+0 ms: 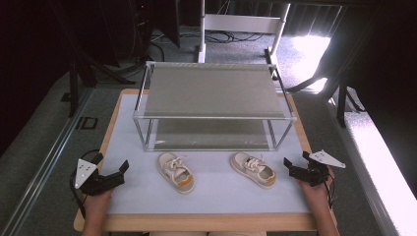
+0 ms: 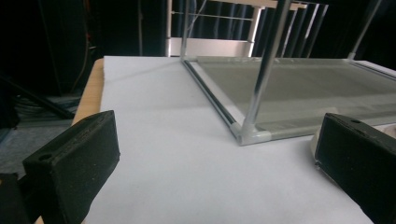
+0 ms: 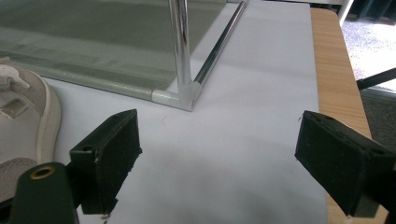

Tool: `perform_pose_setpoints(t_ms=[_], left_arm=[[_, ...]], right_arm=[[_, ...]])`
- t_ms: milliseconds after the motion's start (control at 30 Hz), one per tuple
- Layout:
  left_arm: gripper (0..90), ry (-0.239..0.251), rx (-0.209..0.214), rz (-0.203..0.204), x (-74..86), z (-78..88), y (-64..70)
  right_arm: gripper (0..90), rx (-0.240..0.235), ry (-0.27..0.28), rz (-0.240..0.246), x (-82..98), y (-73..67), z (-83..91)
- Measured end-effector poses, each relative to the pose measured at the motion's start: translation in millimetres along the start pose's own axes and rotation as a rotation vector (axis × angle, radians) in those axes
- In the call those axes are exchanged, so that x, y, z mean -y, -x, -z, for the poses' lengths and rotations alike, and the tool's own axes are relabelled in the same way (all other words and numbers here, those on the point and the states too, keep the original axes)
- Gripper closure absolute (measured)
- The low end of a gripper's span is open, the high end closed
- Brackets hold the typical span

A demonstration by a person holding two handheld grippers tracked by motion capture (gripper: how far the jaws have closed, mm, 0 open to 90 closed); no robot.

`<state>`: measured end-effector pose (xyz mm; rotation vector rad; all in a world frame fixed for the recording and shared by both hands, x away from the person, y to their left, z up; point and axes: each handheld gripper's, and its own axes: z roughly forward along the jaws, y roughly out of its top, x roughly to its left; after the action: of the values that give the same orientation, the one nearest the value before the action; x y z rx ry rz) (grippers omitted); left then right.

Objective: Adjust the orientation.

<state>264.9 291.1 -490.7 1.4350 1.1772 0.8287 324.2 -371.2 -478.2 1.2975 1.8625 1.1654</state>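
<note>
Two small beige sneakers lie on the white mat in front of a two-tier metal rack [image 1: 211, 91]: the left shoe [image 1: 175, 171] with an orange heel patch, and the right shoe [image 1: 253, 169]. My left gripper [image 1: 112, 163] rests at the mat's left edge, jaws open and empty, left of the left shoe. My right gripper [image 1: 296, 159] sits at the right edge, open and empty, just right of the right shoe. In the right gripper view the gripper [image 3: 219, 149] faces the rack's corner post [image 3: 180, 51], with the right shoe [image 3: 23, 126] at the left. The left gripper [image 2: 219, 163] faces the rack's front corner [image 2: 250, 130].
The wooden table [image 1: 196, 222] carries a white mat [image 1: 216, 194]. The rack has grey mesh shelves on chrome posts and takes up the back half. A white frame stand [image 1: 241, 24] and cables lie on the floor behind. Open mat lies between and in front of the shoes.
</note>
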Motion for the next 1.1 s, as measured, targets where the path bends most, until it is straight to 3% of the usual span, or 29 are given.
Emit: perform_pose_setpoints(t_ms=[133,300,400,433,600,667,700,867,900,967,1100], left_arm=[[0.0,0.001,0.007,0.009,0.0,0.6,-0.5],[0.0,-0.014,0.064,0.02,-1.1,1.4,-4.0],[0.0,-0.035,0.117,0.02,-2.3,1.5,-5.6],[0.0,-0.045,0.16,0.02,-3.6,1.9,-6.0],[0.0,-0.139,0.278,-0.005,-6.0,0.0,-7.5],[0.0,-0.178,0.314,-0.028,-6.8,0.1,-8.0],[0.0,-0.202,0.352,-0.033,-7.1,0.3,-8.9],[0.0,-0.287,0.359,-0.108,-11.1,3.3,-8.8],[0.0,-0.287,0.359,-0.108,-11.1,3.3,-8.8],[0.0,-0.352,0.373,-0.176,-15.9,5.7,-7.6],[0.0,-0.429,0.372,-0.246,-23.1,8.1,-5.3]], right_arm=[[13.4,-0.001,0.002,0.003,0.1,-0.2,0.2],[13.6,-0.002,0.001,0.008,0.1,-0.6,0.1],[13.5,-0.004,0.001,0.009,0.1,-0.9,0.2],[13.5,-0.004,0.001,0.01,0.1,-1.0,0.2],[13.6,-0.001,-0.002,0.017,-0.1,-1.6,-0.1],[13.7,-0.001,-0.003,0.022,-0.1,-1.8,-0.2],[13.6,0.0,-0.003,0.023,-0.1,-1.9,-0.3],[13.7,0.003,-0.004,0.026,-0.1,-2.5,-0.4],[13.7,0.002,-0.003,0.026,-0.1,-2.5,-0.4],[13.7,0.005,-0.003,0.023,-0.1,-2.2,-0.2],[13.7,0.001,-0.005,0.02,-0.1,-1.8,-0.4]])
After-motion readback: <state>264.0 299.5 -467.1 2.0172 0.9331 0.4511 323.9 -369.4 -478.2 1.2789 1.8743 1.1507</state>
